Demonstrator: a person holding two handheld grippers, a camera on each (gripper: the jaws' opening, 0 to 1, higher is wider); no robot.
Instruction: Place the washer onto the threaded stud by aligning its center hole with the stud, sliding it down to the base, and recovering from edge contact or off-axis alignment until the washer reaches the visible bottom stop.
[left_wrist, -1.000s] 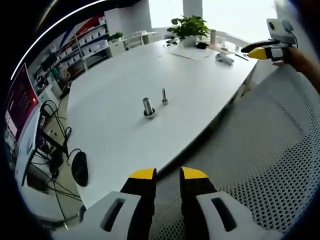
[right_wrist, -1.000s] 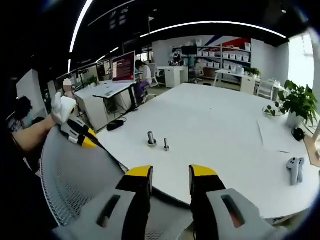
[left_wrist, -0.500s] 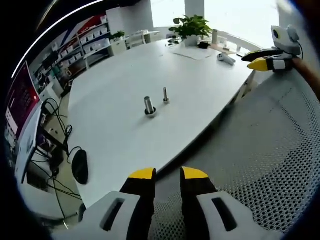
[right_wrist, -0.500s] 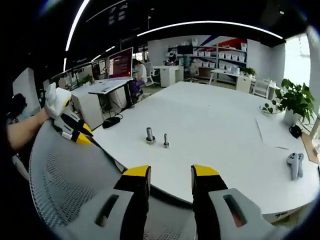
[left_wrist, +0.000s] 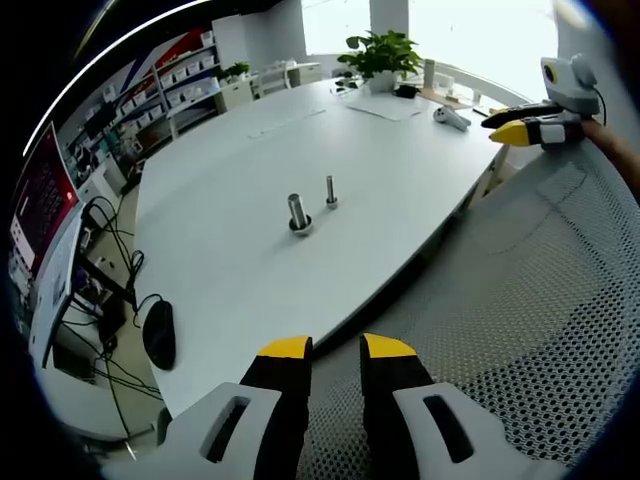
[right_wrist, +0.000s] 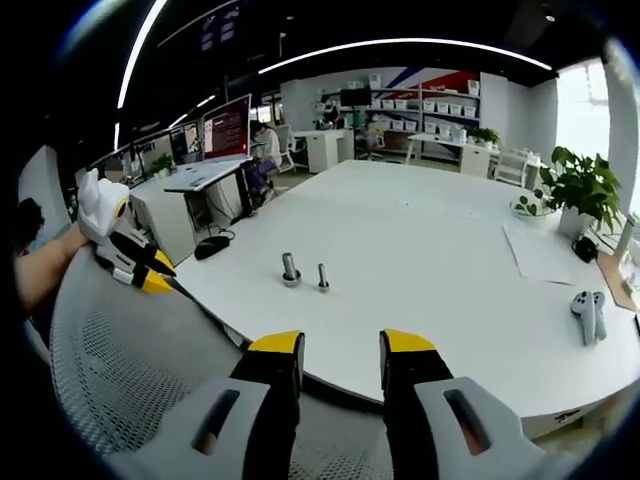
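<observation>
Left claw (left_wrist: 335, 350) sat low in the left gripper view, yellow-tipped jaws a narrow gap apart, pinching nothing, over the mesh back of an office chair (left_wrist: 530, 300). Right claw (right_wrist: 340, 345) in the right gripper view likewise had its jaws parted with nothing between them, above the same mesh chair (right_wrist: 130, 370).

Both claws were well back from the white desk (left_wrist: 240, 150), off its near edge. Out on the desk, well in from every edge, two metal pieces stood upright just beside each other, not touching: a thicker stud (left_wrist: 297, 212) with a wider ring at its base, too small to tell whether that ring was the washer, and a thinner bolt (left_wrist: 330, 191). In the right gripper view the stud (right_wrist: 290, 269) stood left of the bolt (right_wrist: 323, 277).

The right claw also appeared at the upper right of the left gripper view (left_wrist: 520, 125), held by a person's hand, past the desk's far corner. The left claw showed at the left of the right gripper view (right_wrist: 150, 275), held by a white-gloved hand (right_wrist: 98, 200), off the desk.

Near the far edge of the desk stood a potted plant (left_wrist: 378, 55), with a sheet of paper (left_wrist: 385, 105) and a white controller (left_wrist: 450, 117) close by. A black mouse (left_wrist: 159, 336) lay on a lower surface beside the desk's left edge, among cables.
</observation>
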